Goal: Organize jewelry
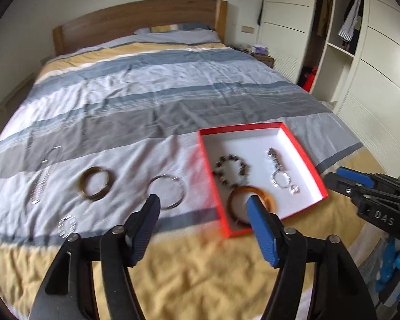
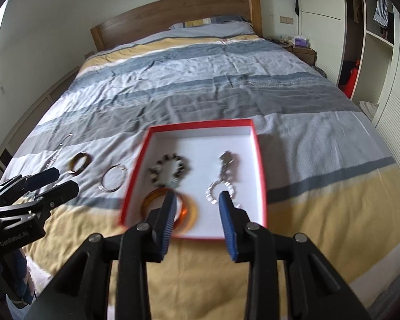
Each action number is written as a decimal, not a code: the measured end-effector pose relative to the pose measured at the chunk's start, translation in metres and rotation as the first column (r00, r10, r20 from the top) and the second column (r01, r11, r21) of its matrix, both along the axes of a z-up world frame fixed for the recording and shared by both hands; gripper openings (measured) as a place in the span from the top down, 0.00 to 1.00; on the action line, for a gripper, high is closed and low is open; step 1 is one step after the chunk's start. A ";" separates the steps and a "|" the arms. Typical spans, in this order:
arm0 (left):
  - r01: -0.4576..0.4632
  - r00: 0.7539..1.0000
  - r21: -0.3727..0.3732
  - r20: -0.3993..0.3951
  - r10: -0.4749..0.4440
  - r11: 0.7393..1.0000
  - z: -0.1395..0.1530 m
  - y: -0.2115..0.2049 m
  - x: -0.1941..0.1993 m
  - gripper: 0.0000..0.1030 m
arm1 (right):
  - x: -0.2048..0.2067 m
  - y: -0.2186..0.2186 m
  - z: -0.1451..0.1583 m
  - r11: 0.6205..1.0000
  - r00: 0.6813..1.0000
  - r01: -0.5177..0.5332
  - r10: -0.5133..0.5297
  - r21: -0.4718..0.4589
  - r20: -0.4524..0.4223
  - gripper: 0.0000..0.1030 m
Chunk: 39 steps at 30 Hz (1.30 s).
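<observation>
A shallow red box point(image 2: 258, 160) with a white inside lies on the striped bed point(image 2: 226, 85), on the pale band near the foot, its near edge over the yellow band. Inside it are three pieces. A beaded bracelet point(image 2: 169, 169) of dark and light beads forms a ring toward the box's left middle. An amber bangle point(image 2: 189, 208), glossy orange-brown and see-through, sits in the near left corner, touching the beads' near side. A silver chain bracelet point(image 2: 221, 184) runs along the right half, with a clasp end farther away and a ring of links nearer.

Outside the box, to its left on the bedcover, lie a thin silver hoop point(image 1: 168, 192), a dark brown bangle point(image 1: 96, 184), a long silver chain point(image 1: 41, 184) and a small silver link piece point(image 1: 66, 225), all apart from one another.

The left claw point(image 1: 204, 208) hangs above the box's near left edge, released, nothing between its fingers. The right claw point(image 2: 197, 205) hangs over the box's near side, also parted and empty, its fingers framing the amber bangle and the silver links without touching them.
</observation>
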<state>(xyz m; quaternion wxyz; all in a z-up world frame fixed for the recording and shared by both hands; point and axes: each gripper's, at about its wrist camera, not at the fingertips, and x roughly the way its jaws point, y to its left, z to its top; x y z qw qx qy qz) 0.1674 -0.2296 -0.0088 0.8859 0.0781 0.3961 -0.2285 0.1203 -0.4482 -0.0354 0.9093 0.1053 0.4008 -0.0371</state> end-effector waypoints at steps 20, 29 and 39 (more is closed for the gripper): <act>-0.196 0.975 -0.044 0.095 0.199 0.980 0.036 0.138 -0.079 0.19 | -0.068 0.118 0.033 0.995 0.992 -0.101 0.099 0.026 0.074 0.61; -0.254 0.961 -0.048 0.097 0.258 0.966 0.033 0.177 -0.088 0.19 | -0.070 0.160 0.038 0.985 0.983 -0.170 0.169 0.003 0.073 0.61; -0.286 0.956 -0.019 0.060 0.287 0.958 0.017 0.189 -0.074 0.19 | -0.054 0.182 0.026 0.973 0.972 -0.233 0.232 0.005 0.045 0.61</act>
